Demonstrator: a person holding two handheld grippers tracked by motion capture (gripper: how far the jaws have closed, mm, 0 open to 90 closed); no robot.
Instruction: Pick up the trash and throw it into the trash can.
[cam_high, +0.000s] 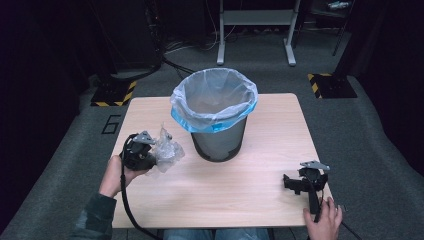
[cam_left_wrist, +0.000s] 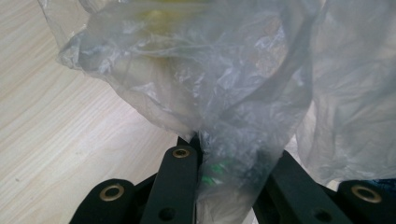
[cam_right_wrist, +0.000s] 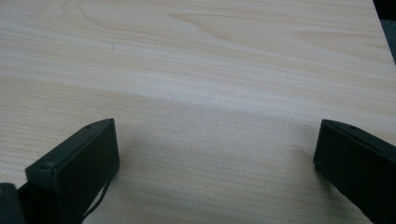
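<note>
A crumpled clear plastic bag (cam_high: 168, 149) lies at the left of the wooden table (cam_high: 260, 165), beside a grey waste bin (cam_high: 218, 142) lined with a clear and blue liner (cam_high: 215, 97). My left gripper (cam_high: 154, 152) is shut on the bag's near side. In the left gripper view the bag (cam_left_wrist: 201, 79) bunches between the two black jaws of my left gripper (cam_left_wrist: 231, 158), and something yellowish shows blurred through the film. My right gripper (cam_high: 295, 182) rests near the table's front right corner. In the right gripper view it (cam_right_wrist: 217, 135) stands wide open over bare wood.
The bin stands at the table's middle, slightly toward the far side. Bare wood (cam_right_wrist: 210, 56) stretches between the two grippers. Beyond the table, on the grey floor, are a metal stand (cam_high: 256, 30), cables and yellow-black striped plates (cam_high: 331, 85).
</note>
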